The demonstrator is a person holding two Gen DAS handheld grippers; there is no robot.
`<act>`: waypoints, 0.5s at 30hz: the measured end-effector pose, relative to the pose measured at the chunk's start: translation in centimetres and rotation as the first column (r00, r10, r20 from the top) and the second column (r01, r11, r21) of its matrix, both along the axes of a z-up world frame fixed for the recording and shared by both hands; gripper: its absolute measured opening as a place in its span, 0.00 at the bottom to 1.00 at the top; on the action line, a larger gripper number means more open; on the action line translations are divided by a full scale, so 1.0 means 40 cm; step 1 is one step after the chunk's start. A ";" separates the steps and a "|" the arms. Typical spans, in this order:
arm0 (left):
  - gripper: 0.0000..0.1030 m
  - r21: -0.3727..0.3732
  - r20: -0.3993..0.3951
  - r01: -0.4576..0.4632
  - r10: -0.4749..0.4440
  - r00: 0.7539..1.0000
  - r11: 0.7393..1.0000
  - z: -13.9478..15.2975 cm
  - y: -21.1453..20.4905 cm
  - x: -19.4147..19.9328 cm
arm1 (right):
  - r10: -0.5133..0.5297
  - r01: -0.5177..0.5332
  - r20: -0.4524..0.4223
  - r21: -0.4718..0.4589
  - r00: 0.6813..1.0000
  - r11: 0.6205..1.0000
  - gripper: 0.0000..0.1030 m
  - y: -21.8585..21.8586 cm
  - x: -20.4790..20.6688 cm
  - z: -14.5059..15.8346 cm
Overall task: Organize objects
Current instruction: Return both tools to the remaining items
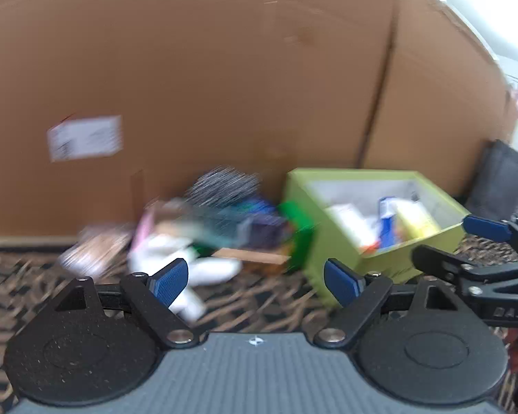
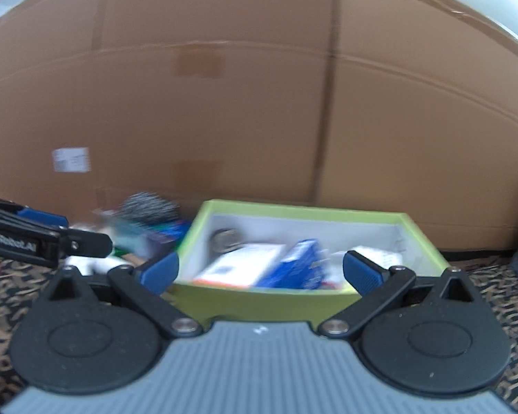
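Note:
A lime-green box stands on the patterned carpet and holds several packets, among them a white carton and a blue packet. Left of it lies a blurred heap of loose items: a white soft toy, a dark speckled object and a blue-green pack. My left gripper is open and empty, short of the heap. My right gripper is open and empty, in front of the box's near wall. Each gripper shows at the edge of the other's view.
A tall cardboard wall with a white label closes off the back. A dark grey object stands at the far right. Brown patterned carpet covers the floor.

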State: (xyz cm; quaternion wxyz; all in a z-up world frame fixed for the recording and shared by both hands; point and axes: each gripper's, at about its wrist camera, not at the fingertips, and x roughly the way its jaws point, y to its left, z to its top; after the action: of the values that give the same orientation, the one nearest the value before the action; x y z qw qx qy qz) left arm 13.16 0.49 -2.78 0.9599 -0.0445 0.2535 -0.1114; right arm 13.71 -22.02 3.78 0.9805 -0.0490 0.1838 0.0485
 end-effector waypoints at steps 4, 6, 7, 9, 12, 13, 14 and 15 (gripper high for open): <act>0.86 0.007 -0.041 -0.074 0.075 0.996 0.997 -0.051 0.099 -0.041 | 0.073 -0.073 -0.025 -0.004 0.997 0.997 1.00 0.095 -0.035 -0.042; 0.86 0.019 -0.063 -0.102 0.103 0.993 0.995 -0.073 0.139 -0.046 | 0.125 -0.125 -0.054 0.006 0.991 0.992 1.00 0.142 -0.037 -0.065; 0.86 0.028 -0.074 -0.116 0.118 0.990 0.993 -0.080 0.157 -0.045 | 0.149 -0.149 -0.067 0.009 0.987 0.989 1.00 0.167 -0.036 -0.078; 0.86 0.034 -0.089 -0.142 0.144 0.986 0.989 -0.089 0.192 -0.043 | 0.178 -0.178 -0.095 0.005 0.980 0.984 1.00 0.214 -0.027 -0.099; 0.86 0.025 -0.091 -0.161 0.163 0.982 0.987 -0.091 0.239 -0.027 | 0.206 -0.206 -0.119 0.011 0.971 0.978 1.00 0.279 -0.016 -0.121; 0.86 0.026 -0.085 -0.166 0.167 0.982 0.986 -0.090 0.251 -0.019 | 0.216 -0.216 -0.122 0.018 0.969 0.976 1.00 0.296 -0.007 -0.124; 0.86 0.030 -0.078 -0.172 0.174 0.982 0.985 -0.089 0.262 -0.009 | 0.224 -0.223 -0.124 0.023 0.967 0.975 1.00 0.313 0.002 -0.126; 0.86 0.038 -0.076 -0.185 0.187 0.979 0.982 -0.090 0.272 0.005 | 0.230 -0.229 -0.128 0.025 0.965 0.973 1.00 0.328 0.017 -0.129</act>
State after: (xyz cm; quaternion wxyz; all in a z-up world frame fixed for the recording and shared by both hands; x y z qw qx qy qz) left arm 13.34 11.36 -6.38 0.9558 -0.0577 0.2879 -0.0155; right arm 14.37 -8.88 -1.39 0.9545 -0.0617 0.2403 0.1656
